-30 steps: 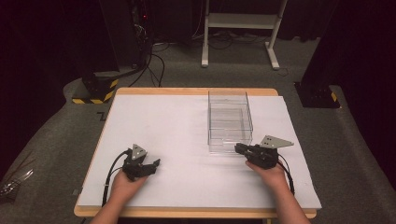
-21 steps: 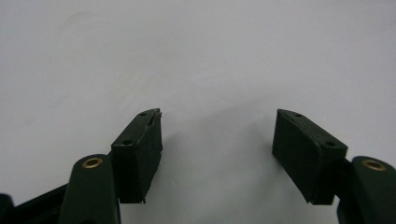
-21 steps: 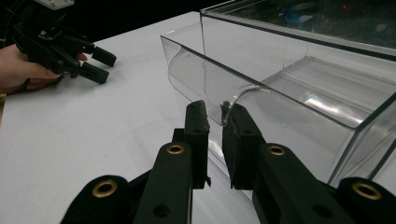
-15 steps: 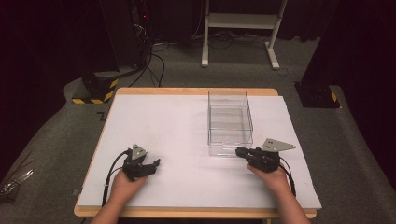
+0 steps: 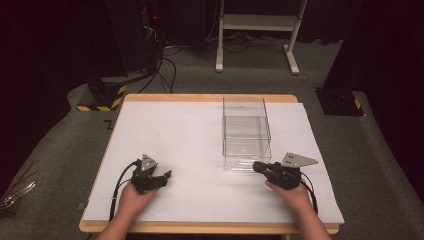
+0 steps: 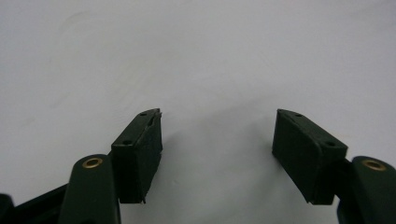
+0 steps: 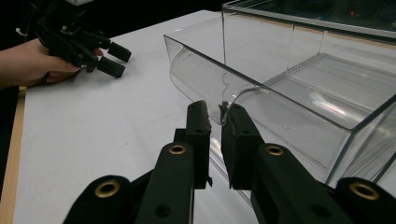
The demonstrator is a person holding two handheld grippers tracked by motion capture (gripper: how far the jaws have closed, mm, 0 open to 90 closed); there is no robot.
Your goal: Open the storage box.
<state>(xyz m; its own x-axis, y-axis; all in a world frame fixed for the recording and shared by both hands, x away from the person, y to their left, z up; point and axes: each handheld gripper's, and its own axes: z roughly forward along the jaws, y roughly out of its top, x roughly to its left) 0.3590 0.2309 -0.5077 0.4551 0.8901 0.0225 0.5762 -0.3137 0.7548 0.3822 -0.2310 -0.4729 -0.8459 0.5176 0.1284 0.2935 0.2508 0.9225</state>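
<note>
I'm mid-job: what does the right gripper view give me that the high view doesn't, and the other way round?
Right gripper view: a close look at the right claw, its jaws closed on the thin clear handle of the drawer.

High view: the whole layout. The clear case stands on the white table with the drawer drawn part way toward the person, and dark floor lies around the table.

Both: the left claw, open, held well apart from the drawer.

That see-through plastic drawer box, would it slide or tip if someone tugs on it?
The clear drawer box looks empty and thin-walled, so it is probably light and stiff. On the smooth white table it would likely slide rather than tip. The right hand-held gripper pinches its glossy lip, which may be slippery.
</note>
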